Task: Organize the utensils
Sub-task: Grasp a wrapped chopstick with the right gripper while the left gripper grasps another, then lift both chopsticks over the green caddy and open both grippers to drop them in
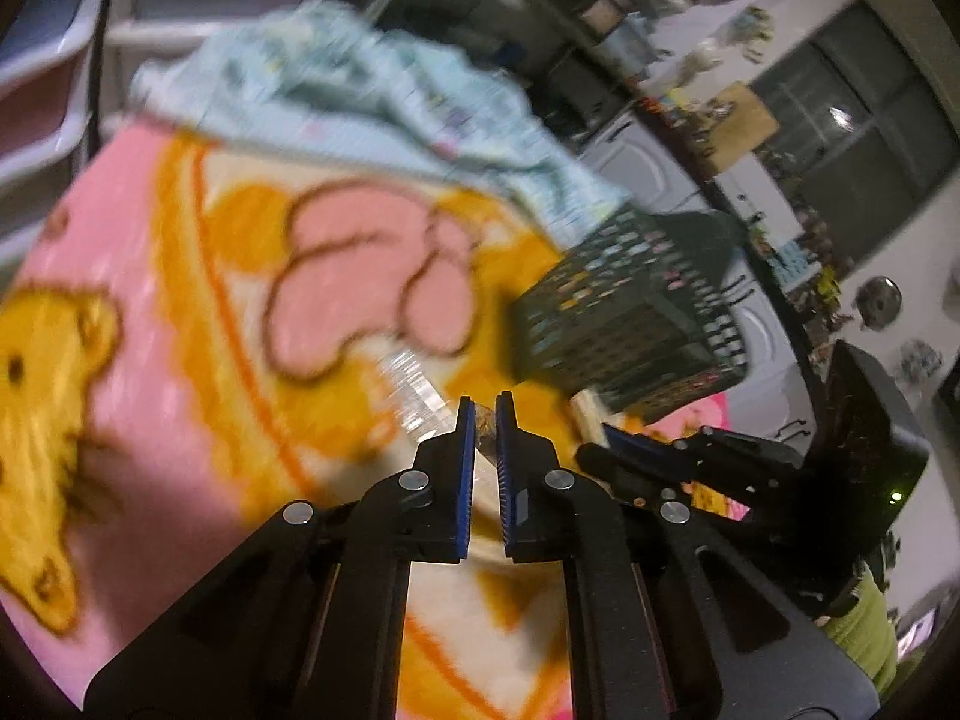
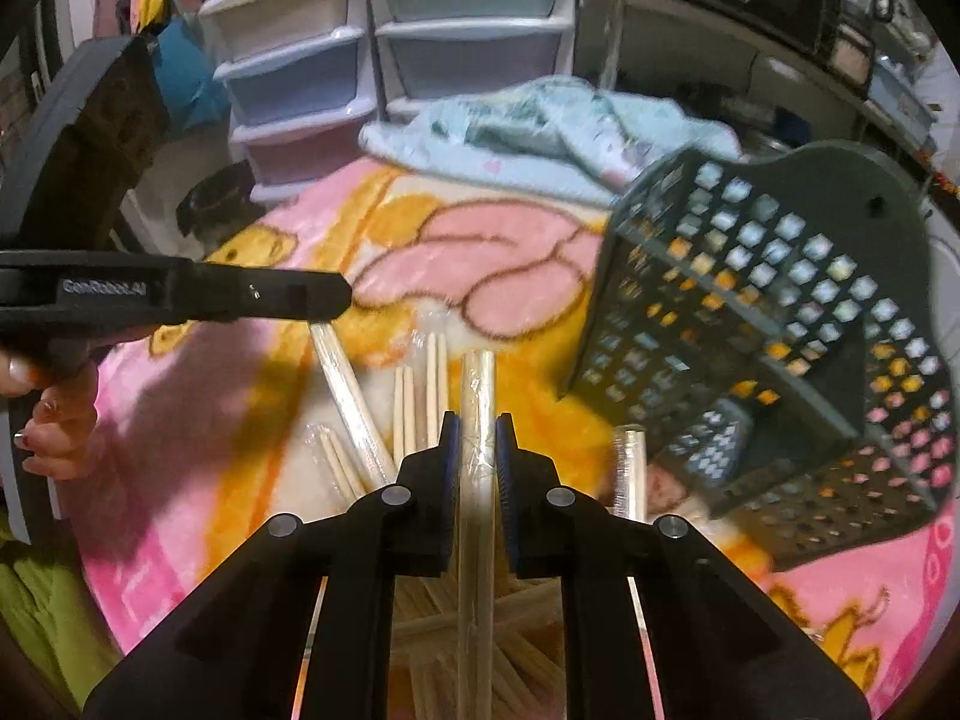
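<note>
right tool clamps wrapped chopsticks | left tool clamps another pair

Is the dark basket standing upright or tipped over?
Tipped. In the right wrist view the basket leans on the blanket, its perforated walls slanting.

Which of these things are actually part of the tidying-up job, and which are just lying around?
Part of the job:
wrapped chopsticks in the right gripper
wrapped pair in the left gripper
loose chopsticks
dark basket

Lying about:
blue cloth
drawer units
cartoon blanket
</note>
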The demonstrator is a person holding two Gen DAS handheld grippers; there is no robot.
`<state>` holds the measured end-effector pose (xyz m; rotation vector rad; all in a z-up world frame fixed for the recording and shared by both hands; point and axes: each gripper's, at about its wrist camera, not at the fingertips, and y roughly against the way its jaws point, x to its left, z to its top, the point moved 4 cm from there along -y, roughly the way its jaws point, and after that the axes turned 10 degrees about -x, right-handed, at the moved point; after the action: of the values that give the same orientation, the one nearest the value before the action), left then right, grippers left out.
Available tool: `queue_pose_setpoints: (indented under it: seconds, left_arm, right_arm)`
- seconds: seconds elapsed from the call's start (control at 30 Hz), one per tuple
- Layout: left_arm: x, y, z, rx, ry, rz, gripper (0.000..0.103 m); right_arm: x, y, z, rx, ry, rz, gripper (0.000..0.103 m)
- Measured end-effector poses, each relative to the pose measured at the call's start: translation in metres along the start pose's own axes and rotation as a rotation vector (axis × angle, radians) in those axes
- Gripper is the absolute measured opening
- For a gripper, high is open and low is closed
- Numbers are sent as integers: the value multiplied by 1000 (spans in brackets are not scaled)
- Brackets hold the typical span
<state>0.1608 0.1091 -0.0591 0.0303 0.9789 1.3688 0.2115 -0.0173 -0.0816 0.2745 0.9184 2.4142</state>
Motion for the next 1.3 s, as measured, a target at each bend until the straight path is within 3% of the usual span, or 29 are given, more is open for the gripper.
queue_pose_setpoints:
  seconds: [0.57, 1.07, 1.3]
  left_arm:
    - [-122, 15, 34, -81, -251, -150, 3]
    - [-182, 27, 56, -148, -317, -251, 3]
    - [-207, 36, 81, -223, -355, -266, 3]
  right_arm:
    - [-34, 118, 28, -284, -99, -119, 12]
    - [-56, 201, 53, -463, -116, -205, 12]
    - [-74, 232, 71, -563, -119, -251, 12]
